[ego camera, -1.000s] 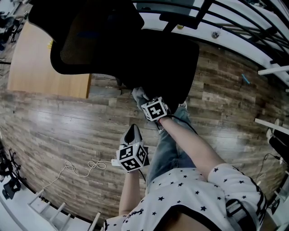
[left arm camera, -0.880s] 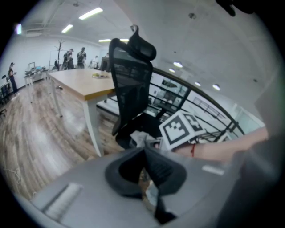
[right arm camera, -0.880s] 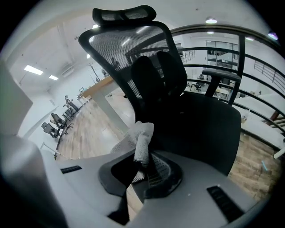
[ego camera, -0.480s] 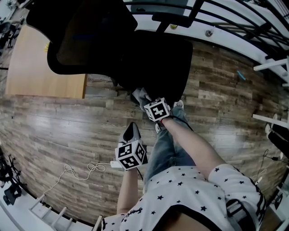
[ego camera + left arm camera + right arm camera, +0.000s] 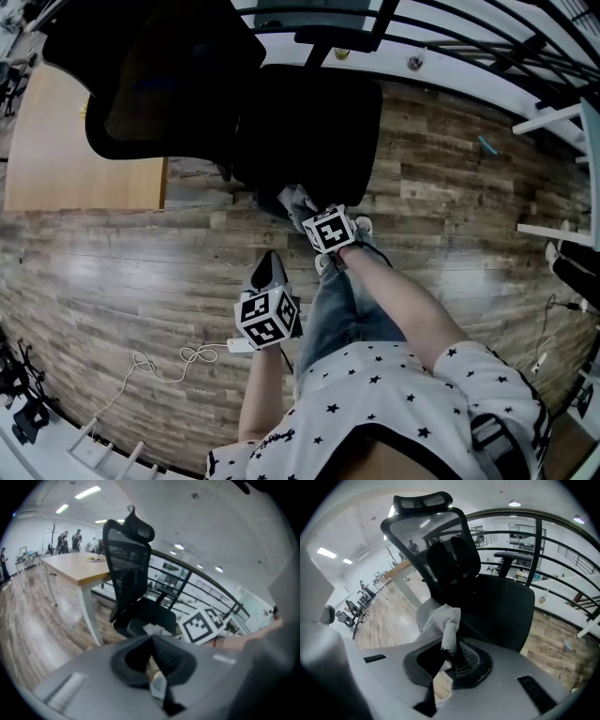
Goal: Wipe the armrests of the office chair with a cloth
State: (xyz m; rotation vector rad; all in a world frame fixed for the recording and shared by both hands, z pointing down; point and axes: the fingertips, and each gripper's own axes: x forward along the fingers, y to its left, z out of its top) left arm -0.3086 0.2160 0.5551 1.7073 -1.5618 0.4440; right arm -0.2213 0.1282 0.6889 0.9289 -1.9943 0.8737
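Right gripper (image 5: 451,645): jaws clamped on a bunched fold of the white cloth (image 5: 440,620), the rest of it spilling forward and up past the tips. Cloth was an open-weave, rag-like piece; judged light, limp and easily crushed, not slippery, so a pinch on a gathered wad suits it better than a hold on one edge, which would leave a loose tail trailing. The free bulk lay over the pale pad of the near armrest (image 5: 423,611); it looked to be touching the pad, though the exact contact was covered by the cloth itself. Far armrest (image 5: 511,555) stood across the seat, well apart and untouched. Office chair (image 5: 497,597) was black, mesh-backed, on a wooden floor (image 5: 141,272) beside a desk (image 5: 56,150); judged liable to roll or swivel under a firm push, so light strokes seem wise. Left gripper (image 5: 152,641): jaws together, nothing between them, held back from the chair and behind the right one.
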